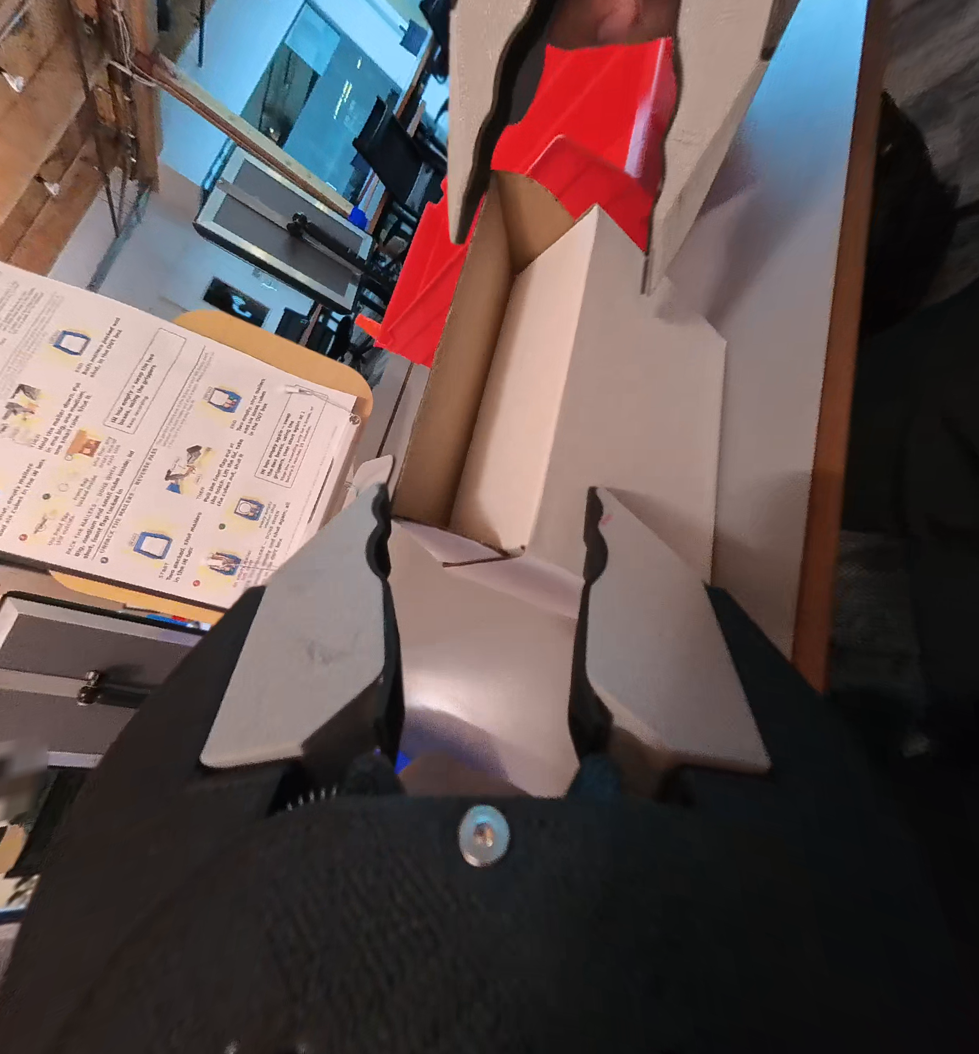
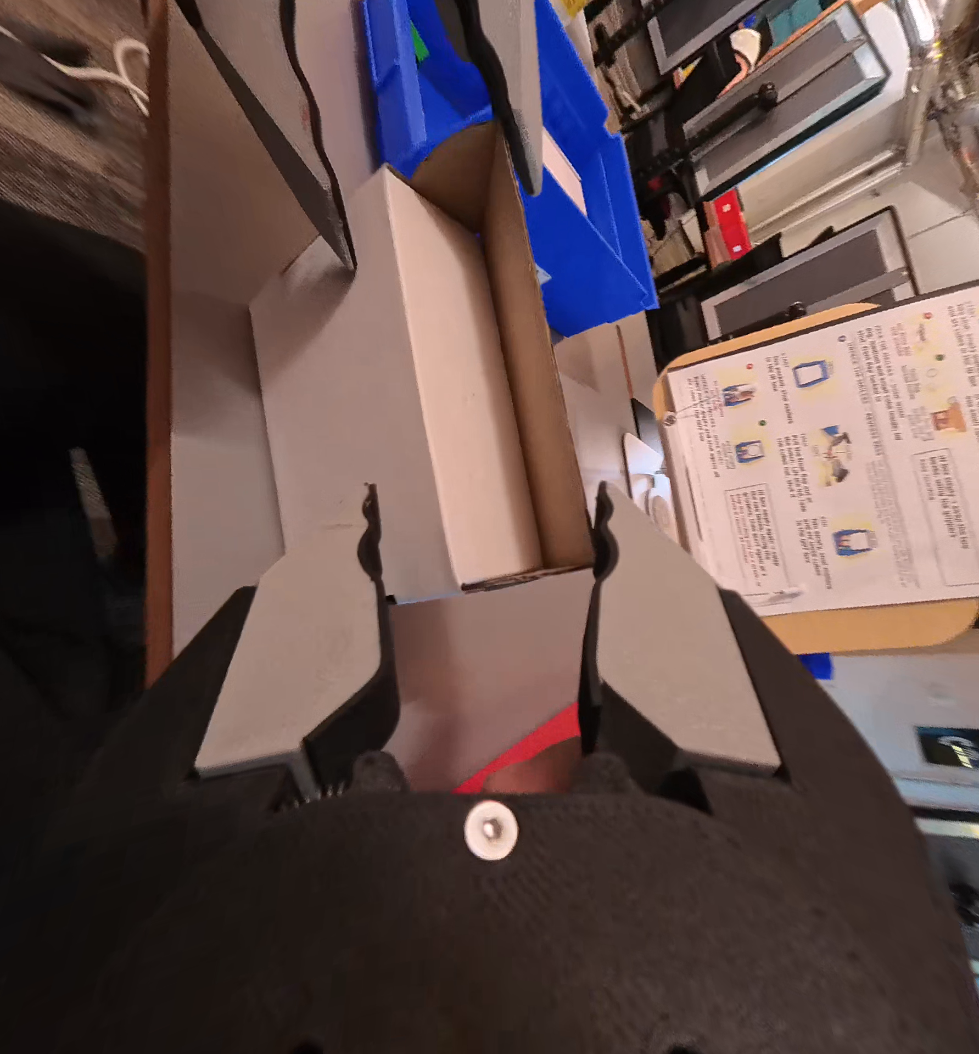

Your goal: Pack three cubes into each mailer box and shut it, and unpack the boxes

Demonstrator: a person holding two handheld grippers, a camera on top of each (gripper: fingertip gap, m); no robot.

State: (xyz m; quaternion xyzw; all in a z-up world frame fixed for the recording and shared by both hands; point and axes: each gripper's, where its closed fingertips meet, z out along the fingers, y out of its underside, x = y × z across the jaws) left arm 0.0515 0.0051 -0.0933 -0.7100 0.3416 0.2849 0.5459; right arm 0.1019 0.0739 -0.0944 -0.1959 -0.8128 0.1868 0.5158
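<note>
A white mailer box (image 1: 538,399) with a brown inside lies lengthwise on the white table (image 1: 789,285), its lid part open. No cube shows inside it. My left gripper (image 1: 488,507) is open, with one finger on each side of the box's near end. My right gripper (image 1: 555,262) faces it from the far end, also open around the box. In the right wrist view the same box (image 2: 447,371) runs away from my right gripper (image 2: 486,507) toward the left gripper (image 2: 441,228). Whether the fingers press on the box I cannot tell.
A red bin (image 1: 589,114) stands behind the right gripper. A blue bin (image 2: 578,239) with something green in it stands behind the left gripper. A printed instruction sheet (image 1: 133,428) on a wooden board stands beyond the box. The table's wooden edge (image 2: 156,342) runs close alongside. One gripper's finger ends stand about 10 cm off the other's.
</note>
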